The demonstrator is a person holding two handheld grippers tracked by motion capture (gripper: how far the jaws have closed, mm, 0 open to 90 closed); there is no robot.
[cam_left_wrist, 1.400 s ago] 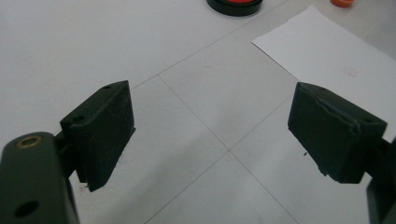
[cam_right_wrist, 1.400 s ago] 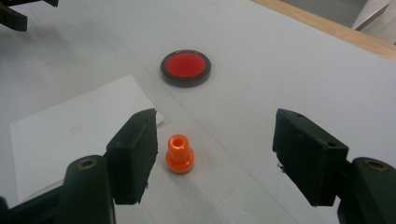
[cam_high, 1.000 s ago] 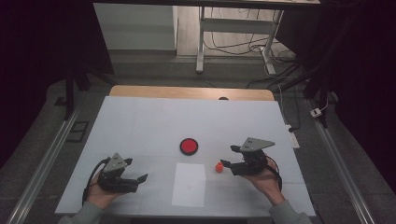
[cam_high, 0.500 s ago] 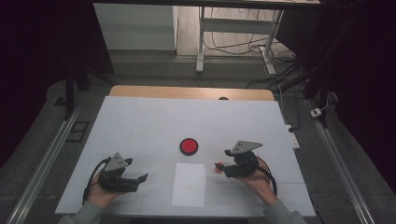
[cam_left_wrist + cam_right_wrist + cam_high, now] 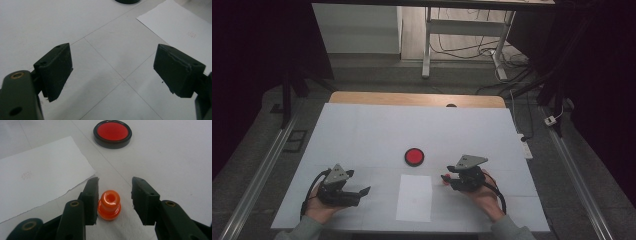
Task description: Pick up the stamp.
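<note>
A small orange knob-shaped piece [image 5: 109, 205] stands upright on the white table cover, between the jaws of my right gripper [image 5: 115, 185]. The jaws have just been closing around it. The left one is at its side, while a gap remains on the right, so it is not clamped. In the high view the orange piece [image 5: 445, 177] peeks out at the tip of the right gripper [image 5: 450, 180]. My left gripper [image 5: 361, 192] rests low at the front left, open and holding nothing [image 5: 112, 65].
A round red disc in a black rim [image 5: 414, 156] lies just beyond the right gripper, also in its own view [image 5: 112, 132]. A white sheet of paper [image 5: 414, 197] lies between the two hands. The wooden table edge [image 5: 412, 99] runs along the back.
My right gripper has sunk toward the table and shifted left over the orange piece, and its jaws have narrowed around it. The left gripper has not moved.
</note>
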